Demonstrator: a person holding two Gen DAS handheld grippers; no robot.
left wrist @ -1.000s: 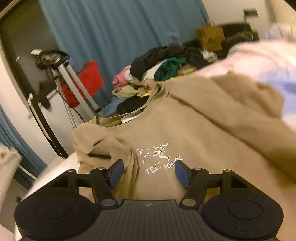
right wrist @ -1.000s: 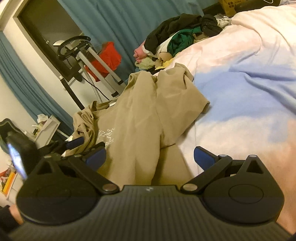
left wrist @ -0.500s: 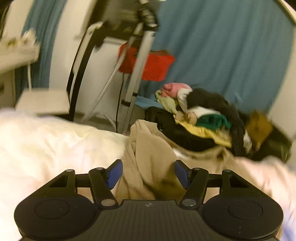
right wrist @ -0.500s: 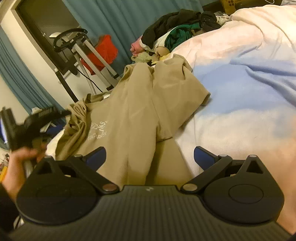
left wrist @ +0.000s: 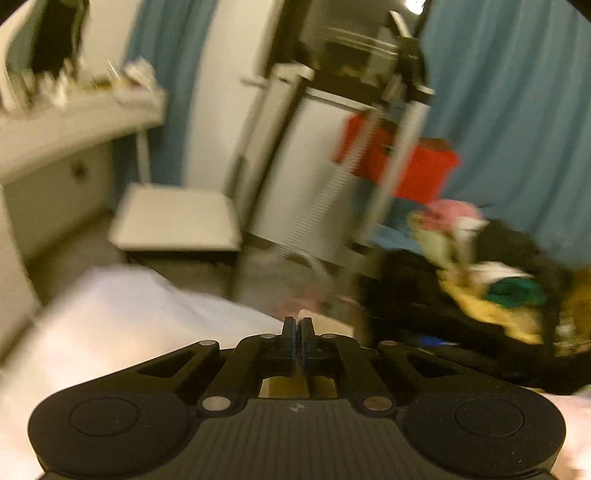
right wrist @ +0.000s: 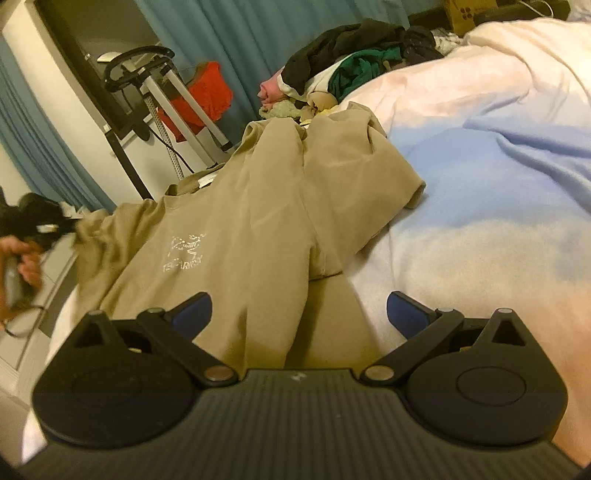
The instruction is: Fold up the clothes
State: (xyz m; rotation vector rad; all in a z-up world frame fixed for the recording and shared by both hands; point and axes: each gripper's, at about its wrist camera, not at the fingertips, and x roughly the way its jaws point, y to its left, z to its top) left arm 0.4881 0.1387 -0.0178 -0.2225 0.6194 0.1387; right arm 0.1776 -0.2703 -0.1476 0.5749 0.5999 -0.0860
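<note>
Blue curtains (right wrist: 229, 26) hang behind a bed (right wrist: 480, 206) dressed in soft pink-and-pale-blue bedding, where a tan T-shirt (right wrist: 258, 206) lies spread near the bed's left edge, chest up, its white printed logo (right wrist: 186, 251) showing. At far left in the right wrist view, the person's hand (right wrist: 22, 266) grips the left gripper (left wrist: 296, 334) at the T-shirt's crumpled left sleeve (right wrist: 92, 229); the blurred left wrist view shows its jaws pressed together, a scrap of tan cloth just behind the pads, though whether fabric sits between them cannot be told. A folded metal frame (right wrist: 166, 85) with red fabric (right wrist: 199, 96) stands on the floor beyond the bed's edge. Further along the same edge, toward the curtains, a heap of mixed clothes (right wrist: 347, 70), black, green, pink and yellow, lies unfolded. Nearest the camera, the right gripper (right wrist: 299, 312) hovers over the T-shirt's hem with jaws wide and nothing in them.

Judged from this moment, folding of the T-shirt is far from complete: the thin, matte knit lies mostly flat but rumpled, long soft creases running down the body, the right sleeve (right wrist: 391, 184) splayed out on the blue patch, the left bunched. No neat folded stack is visible anywhere, and the heap suggests much work remains.
</note>
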